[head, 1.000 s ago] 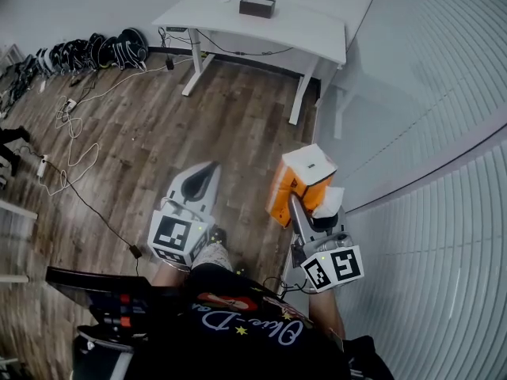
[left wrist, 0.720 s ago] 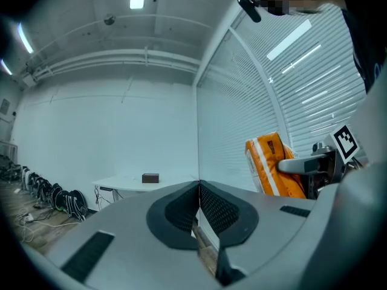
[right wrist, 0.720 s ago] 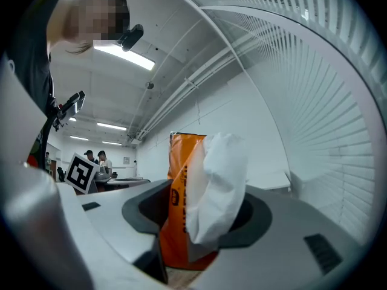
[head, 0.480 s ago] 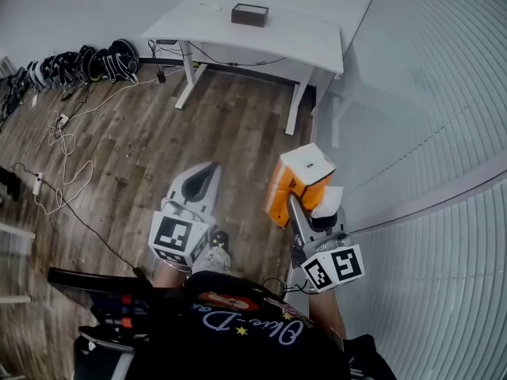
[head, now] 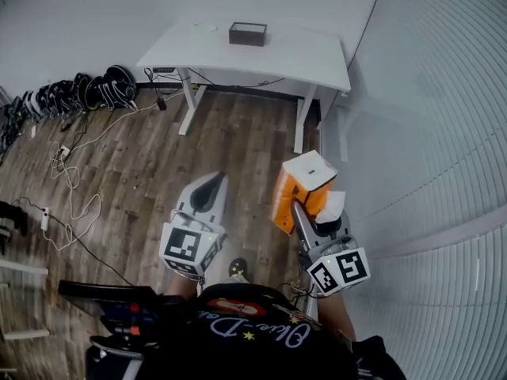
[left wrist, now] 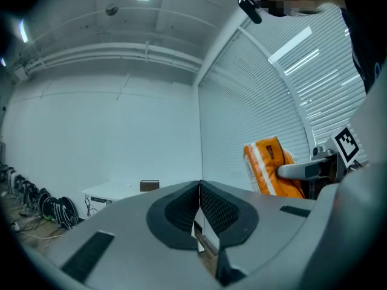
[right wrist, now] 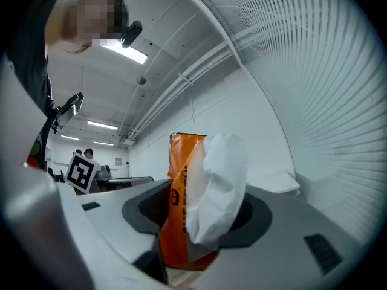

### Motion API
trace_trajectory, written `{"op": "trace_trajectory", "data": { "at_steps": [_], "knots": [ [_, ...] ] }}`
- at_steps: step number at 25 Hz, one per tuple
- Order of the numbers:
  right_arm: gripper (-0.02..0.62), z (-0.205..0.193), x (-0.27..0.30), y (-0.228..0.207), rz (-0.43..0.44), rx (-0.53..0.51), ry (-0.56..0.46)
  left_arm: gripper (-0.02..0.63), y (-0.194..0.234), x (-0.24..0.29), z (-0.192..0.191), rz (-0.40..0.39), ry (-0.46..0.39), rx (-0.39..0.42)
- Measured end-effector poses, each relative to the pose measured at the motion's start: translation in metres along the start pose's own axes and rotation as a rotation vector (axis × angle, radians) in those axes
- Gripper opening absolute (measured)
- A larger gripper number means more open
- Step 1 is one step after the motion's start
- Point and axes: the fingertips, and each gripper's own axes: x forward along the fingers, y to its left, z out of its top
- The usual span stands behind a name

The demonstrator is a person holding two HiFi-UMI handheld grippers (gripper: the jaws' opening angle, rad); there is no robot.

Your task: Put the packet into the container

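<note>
Head view is showing us standing over a wooden floor [head: 142, 157], holding one gripper in each hand. Our right gripper [head: 310, 212] is pinching the orange packet [head: 303, 188] between its jaws, up in the air, with a white crumpled bit [head: 333, 206] sticking out next to it. Right gripper view is giving us dark lettering running up the packet's orange side plus a small round logo, but the jaw is covering part of it and we're not managing to read it. Our left gripper [head: 214, 182] is carrying nothing, and its jaws are pressing together tip to tip. Both cubes are showing black-and-white square markers. The cursive print on the shirt is coming out upside down and we're not able to read it either.

The container [head: 247, 33], a dark little box, is sitting on the white table [head: 301, 50] by the far wall, well apart from the packet. Cables [head: 75, 204] are trailing across the floor on the left, dark gear [head: 79, 93] is lining the wall, and white blinds [head: 444, 133] are filling the right side
</note>
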Motion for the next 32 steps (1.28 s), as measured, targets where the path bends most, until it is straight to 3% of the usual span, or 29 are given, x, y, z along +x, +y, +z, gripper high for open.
{"op": "trace_trajectory", "data": {
  "at_steps": [8, 12, 27, 32],
  "knots": [
    [0.224, -0.043, 0.064, 0.019, 0.0, 0.0, -0.012, 0.009, 0.065, 0.001, -0.036, 0.003, -0.022, 0.002],
    [0.224, -0.062, 0.069, 0.034, -0.011, -0.004, -0.013, 0.009, 0.084, -0.012, -0.053, 0.007, -0.027, -0.004],
    [0.224, -0.088, 0.063, 0.029, -0.033, -0.029, -0.049, 0.009, 0.081, -0.009, -0.079, -0.038, -0.05, 0.035],
    [0.224, -0.102, 0.023, 0.051, -0.053, -0.055, -0.072, 0.009, 0.067, -0.046, -0.093, -0.047, -0.059, 0.043]
  ]
}}
